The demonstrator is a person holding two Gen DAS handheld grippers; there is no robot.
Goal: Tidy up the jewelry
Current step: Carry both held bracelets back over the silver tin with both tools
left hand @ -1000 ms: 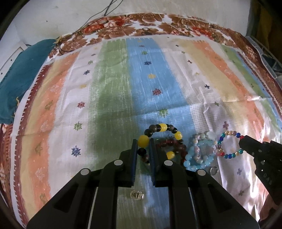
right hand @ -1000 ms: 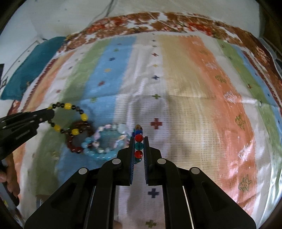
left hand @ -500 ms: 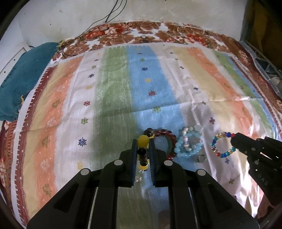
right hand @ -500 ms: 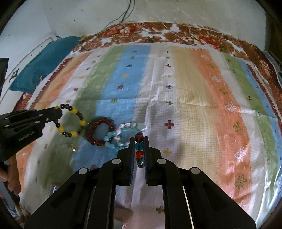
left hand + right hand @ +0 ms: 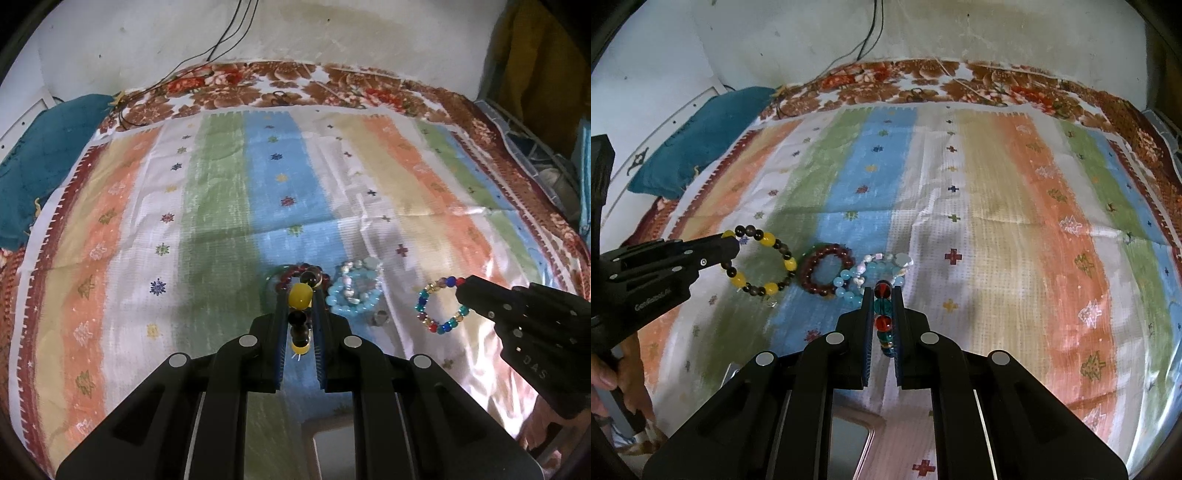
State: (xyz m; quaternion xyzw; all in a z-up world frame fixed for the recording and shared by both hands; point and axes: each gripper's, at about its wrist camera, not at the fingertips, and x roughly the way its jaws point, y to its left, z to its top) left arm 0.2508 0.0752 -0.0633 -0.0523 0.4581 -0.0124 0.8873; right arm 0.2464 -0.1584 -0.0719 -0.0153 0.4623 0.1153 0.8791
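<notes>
both bracelets lifted since before | left gripper (image 5: 300, 295) clamps yellow-black bracelet (image 5: 759, 263) | right gripper (image 5: 882, 295) clamps multicolour bracelet (image 5: 441, 305)

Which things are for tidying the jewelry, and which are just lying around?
For the job: yellow-and-black bracelet, colourful bracelet, dark red bracelet, light blue bracelets, small ring.

Lying about: teal cloth, black cables, striped sheet.
</notes>
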